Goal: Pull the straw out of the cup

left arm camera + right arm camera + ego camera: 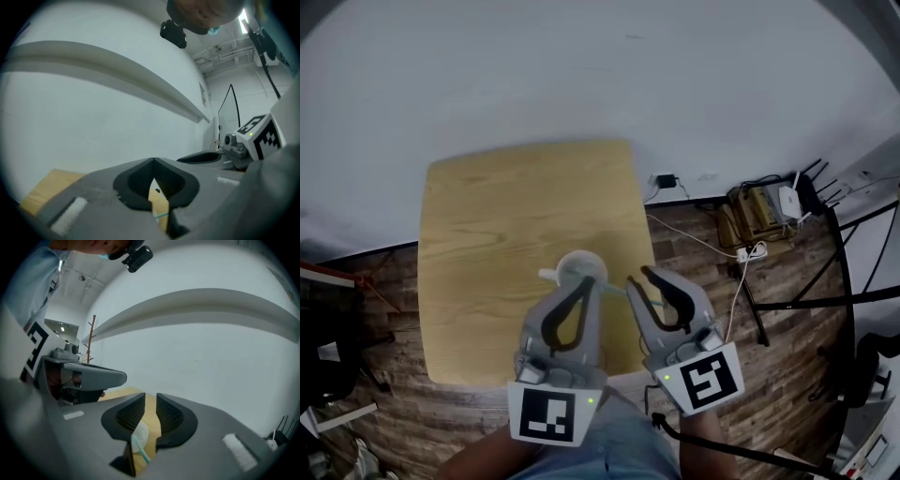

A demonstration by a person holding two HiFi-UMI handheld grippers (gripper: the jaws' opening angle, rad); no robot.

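Note:
A white cup (578, 263) stands on the wooden table (487, 234) near its front edge. In the right gripper view the cup (140, 433) shows low between the jaws, with a teal straw (141, 449) leaning out of it toward the camera. My right gripper (638, 275) (150, 398) is open just right of the cup, nothing between its pads. My left gripper (590, 279) (153, 162) is over the cup's near side with its tips touching, shut on nothing that I can see. A sliver of the straw (161, 215) shows below its pads.
The table's right edge is close to my right gripper. On the wooden floor to the right lie cables, a power strip (753, 252) and a box with a white router (787, 201). Black stand legs (811, 302) cross the floor there. A white wall rises behind the table.

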